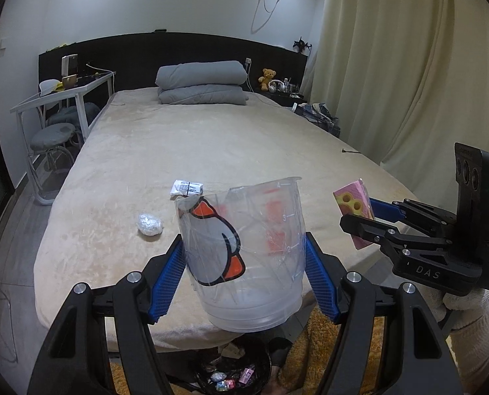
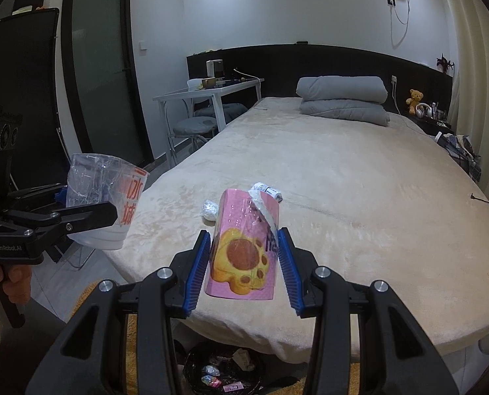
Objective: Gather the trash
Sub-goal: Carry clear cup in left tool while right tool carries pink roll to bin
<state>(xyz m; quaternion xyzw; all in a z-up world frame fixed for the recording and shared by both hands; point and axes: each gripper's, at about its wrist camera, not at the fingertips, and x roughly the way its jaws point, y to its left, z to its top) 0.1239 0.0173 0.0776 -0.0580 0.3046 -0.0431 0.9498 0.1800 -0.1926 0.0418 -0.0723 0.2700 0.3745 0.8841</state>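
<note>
a: writing first. what can you read on the cup [image 1: 241, 260]?

b: raised scale marks 2, 3 and 4 up the clear wall in the left wrist view, plus a black, white and orange cartoon figure. in the right wrist view the same cup shows red chinese characters, too distorted for me to read with confidence.

a: who holds it?

b: left gripper [image 1: 244, 276]. its blue pads [image 1: 167, 283] press both sides of the cup, jaws clamped on it, cup tilted, above the near edge of the bed [image 1: 211, 144].

a: and the right gripper [image 2: 244, 263]?

b: jaws closed on a pink packet [image 2: 244, 247] with a yellow and brown paw print. dark letters run along its right side, mostly hidden behind the pad. its top is torn open.

a: any marks on the tools?

b: "das" on the right gripper's body in the left wrist view, "genrobot.ai" on the left gripper's body in the right wrist view.

a: what lies on the bed?

b: a white wrapper [image 1: 186, 188] with small black print i cannot read, and near it a crumpled ball of clear plastic [image 1: 150, 224]. both rest on the beige cover, apart from each other.

a: and the bin [image 2: 221, 372]?

b: on the floor below the foot of the bed, beneath both grippers, with small coloured scraps inside.
</note>
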